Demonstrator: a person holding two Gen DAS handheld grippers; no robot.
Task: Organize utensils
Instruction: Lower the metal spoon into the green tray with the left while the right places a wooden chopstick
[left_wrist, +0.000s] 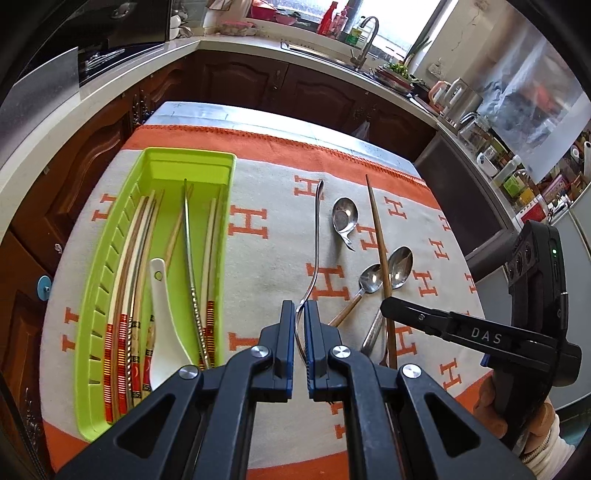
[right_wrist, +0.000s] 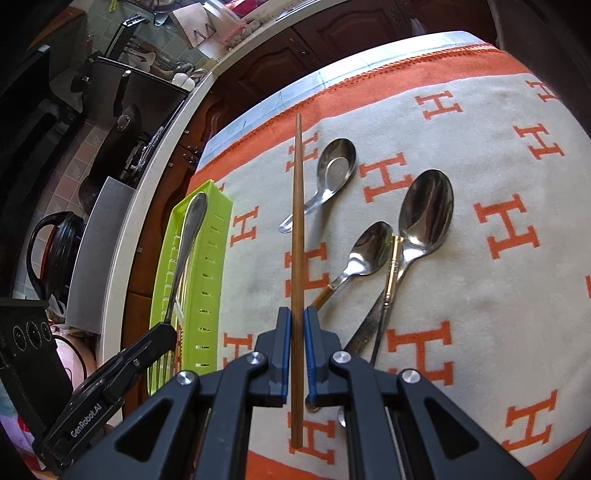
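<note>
While the left hand-held gripper (left_wrist: 301, 314) pinches a metal utensil (left_wrist: 317, 236), the right hand-held gripper (right_wrist: 297, 325) clamps a wooden chopstick (right_wrist: 297, 221).

Left gripper (left_wrist: 301, 314) clamps a thin metal utensil (left_wrist: 317, 236), probably a spoon, beside the green tray (left_wrist: 122, 229)

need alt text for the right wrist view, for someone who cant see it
The right gripper is shut on a brown wooden chopstick above a grey cloth with orange H letters. Three metal spoons lie on the cloth; to the left, the left gripper holds a metal utensil over a green tray.
</note>
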